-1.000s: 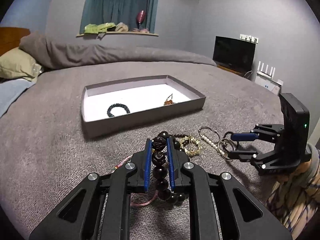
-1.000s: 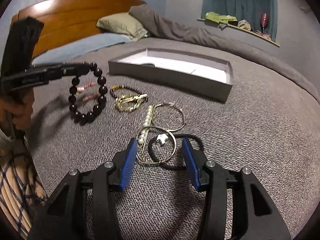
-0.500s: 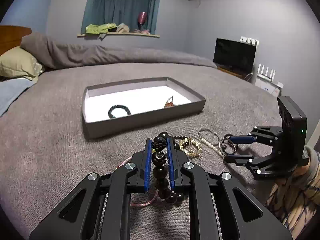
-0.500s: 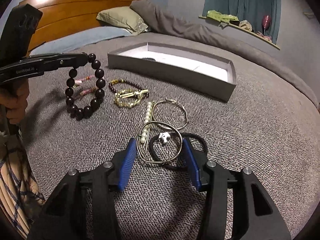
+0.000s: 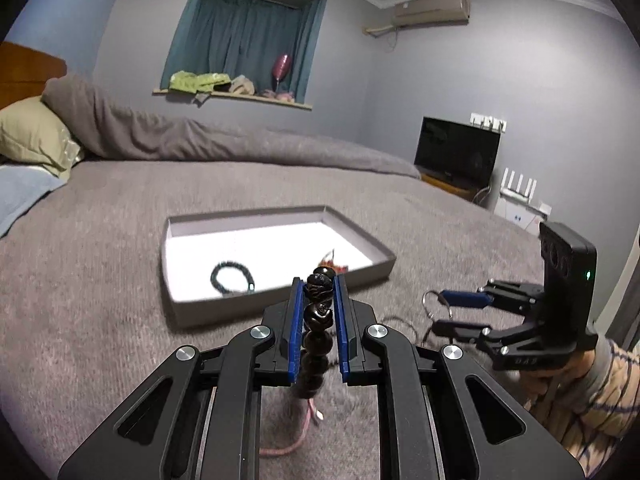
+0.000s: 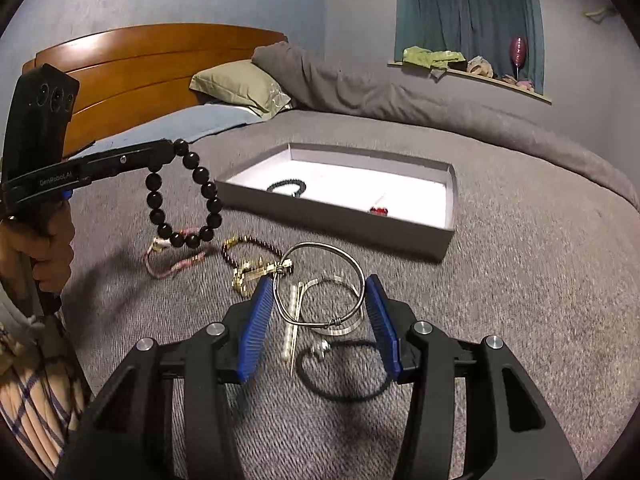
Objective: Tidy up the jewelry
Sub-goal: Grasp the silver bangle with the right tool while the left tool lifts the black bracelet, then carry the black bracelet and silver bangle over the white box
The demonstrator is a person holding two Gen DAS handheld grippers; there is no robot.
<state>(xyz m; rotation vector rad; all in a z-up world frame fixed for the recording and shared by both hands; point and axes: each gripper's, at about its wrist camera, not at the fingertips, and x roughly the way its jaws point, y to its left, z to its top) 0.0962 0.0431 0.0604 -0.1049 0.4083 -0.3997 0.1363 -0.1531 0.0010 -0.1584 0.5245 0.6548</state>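
A dark beaded bracelet (image 6: pixel 182 196) hangs clear of the grey bedspread (image 6: pixel 520 280), while a silver wire bangle (image 6: pixel 320 284) is raised above the remaining jewellery. In the open grey box (image 6: pixel 448 208) near the bedspread's middle lie a small dark bracelet (image 6: pixel 288 187) and a red trinket (image 6: pixel 378 210).

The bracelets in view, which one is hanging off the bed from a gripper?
The dark wooden bead bracelet, pinched by the left gripper; its loop dangles in the air, unlike the ones on the blanket.

Bracelets (image 6: pixel 256 264) lie before the tray (image 6: pixel 450 200) on the bed (image 6: pixel 520 280).
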